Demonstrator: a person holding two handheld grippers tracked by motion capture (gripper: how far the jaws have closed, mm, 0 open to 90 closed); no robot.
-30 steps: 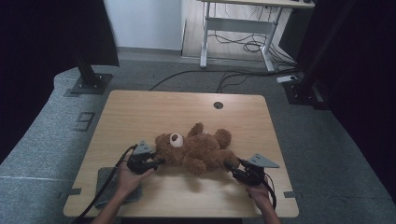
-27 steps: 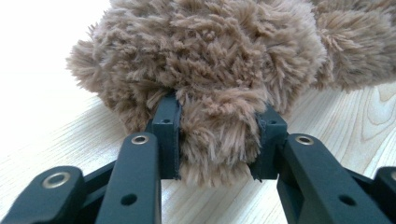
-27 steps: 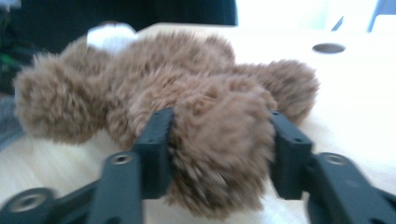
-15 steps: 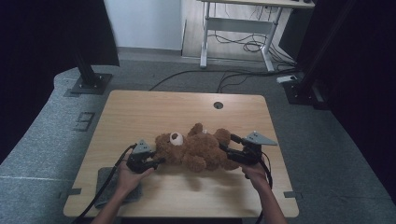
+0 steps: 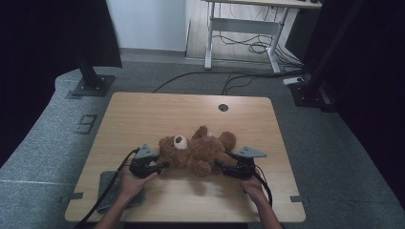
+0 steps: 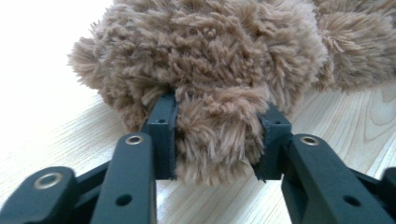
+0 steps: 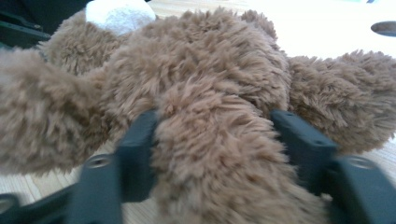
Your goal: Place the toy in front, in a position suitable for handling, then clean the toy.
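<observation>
fluffy brown teddy bear (image 5: 198,151) lies on its back mid-table, white snout up, limbs splayed.

Right gripper (image 5: 220,165) moved in from the table's near right edge to the teddy bear (image 5: 200,149), jaws opened, then closing around a plush limb (left gripper's (image 5: 164,165) jaws eased slightly wider).

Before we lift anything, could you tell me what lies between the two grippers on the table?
The brown teddy bear lies between the left gripper and right gripper, seen in the high view.
</observation>
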